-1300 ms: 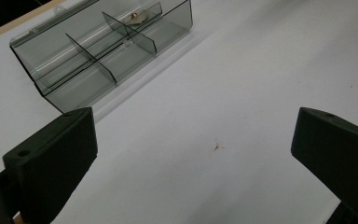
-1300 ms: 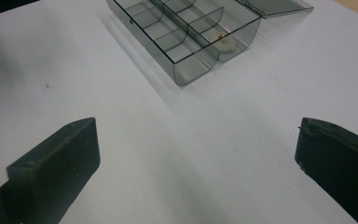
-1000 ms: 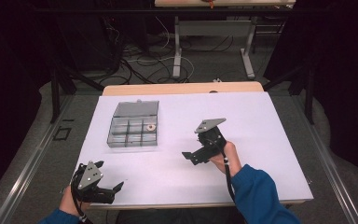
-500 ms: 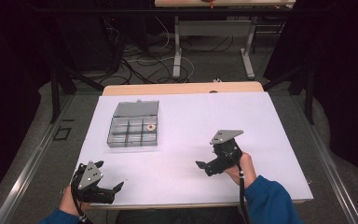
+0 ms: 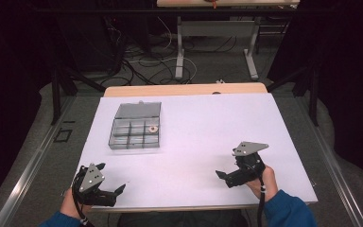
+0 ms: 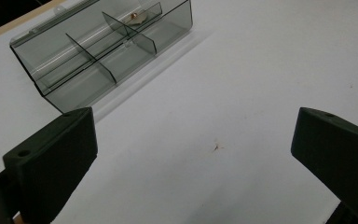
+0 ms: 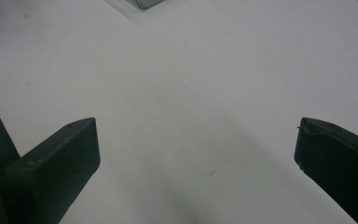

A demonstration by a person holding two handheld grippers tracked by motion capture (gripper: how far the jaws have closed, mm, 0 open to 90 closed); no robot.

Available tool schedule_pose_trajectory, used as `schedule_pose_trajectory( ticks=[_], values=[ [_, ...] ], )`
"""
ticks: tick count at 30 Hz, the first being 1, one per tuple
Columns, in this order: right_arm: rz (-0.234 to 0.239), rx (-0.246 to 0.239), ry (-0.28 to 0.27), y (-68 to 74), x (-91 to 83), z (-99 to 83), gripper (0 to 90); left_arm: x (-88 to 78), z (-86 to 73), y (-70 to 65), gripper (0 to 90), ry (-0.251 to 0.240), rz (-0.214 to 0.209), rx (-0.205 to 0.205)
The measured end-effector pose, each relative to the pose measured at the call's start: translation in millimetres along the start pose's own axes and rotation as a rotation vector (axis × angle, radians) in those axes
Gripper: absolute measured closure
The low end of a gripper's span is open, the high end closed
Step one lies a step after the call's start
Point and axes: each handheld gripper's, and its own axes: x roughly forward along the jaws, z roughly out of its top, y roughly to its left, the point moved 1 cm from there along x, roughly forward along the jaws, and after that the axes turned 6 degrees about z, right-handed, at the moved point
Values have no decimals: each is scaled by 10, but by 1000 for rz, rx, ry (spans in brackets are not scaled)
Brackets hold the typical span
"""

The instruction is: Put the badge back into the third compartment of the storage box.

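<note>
A clear grey compartment box (image 5: 136, 126) lies on the white table (image 5: 203, 132) at the back left, with a small round part (image 5: 153, 128) in one right-hand compartment. The box (image 6: 102, 46) also appears in the left gripper view, where the part (image 6: 134, 17) sits near its far end. My left gripper (image 5: 109, 180) rests at the front left edge, open, with nothing between its jaws. My right gripper (image 5: 223, 178) hovers near the front right edge, open and holding nothing, pointing left. One corner of the box (image 7: 149, 3) peeks in at the top of the right gripper view.
A wooden strip (image 5: 184, 90) runs along the table's far edge. Beyond it stand desk legs (image 5: 179, 47) and loose cables (image 5: 146, 56) on the floor. A small brown speck (image 6: 216, 147) marks the table between the left jaws.
My right gripper has pulled back from the table's middle toward the front right edge. The left gripper has stayed in place.
</note>
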Motion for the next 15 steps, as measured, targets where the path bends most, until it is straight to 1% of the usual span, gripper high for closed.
schedule_pose_trajectory(
  ticks=[2, 3, 4, 5, 6, 7, 8, 12, 13, 14, 15],
  values=[
    [-9, 0, 11, -22, -47, -60, 0, 1, 0, 0, 3, 0, -2, 0],
    [-16, 7, 5, -25, -64, -93, 0, 1, 0, 0, 3, -1, -1, 1],
    [-19, 6, 12, -34, -83, -121, 0, 2, 0, 0, 3, 0, -1, -1],
    [-27, 10, 3, -39, -99, -154, 0, 2, 0, 0, 3, 1, -2, 1],
    [-24, 19, 9, -44, -116, -184, 0, 2, 0, 0, 3, 1, -2, 0],
    [-27, 10, 17, -56, -138, -211, 0, 2, 0, 0, 3, 1, -2, 0],
    [-38, 26, 14, -49, -157, -242, 0, 3, 0, 0, 3, 1, -3, -1],
    [-50, 39, 16, -57, -243, -351, 0, 4, 0, 0, 3, 2, -6, 0],
    [-58, 36, 4, -59, -255, -377, 0, 4, 1, 2, 3, 2, -7, 2],
    [-60, 34, 12, -60, -283, -397, 0, 3, 1, 2, 3, 4, -4, 2],
    [-61, 46, 6, -50, -298, -418, 0, 4, 1, 0, 3, 3, -3, -1]
  ],
)
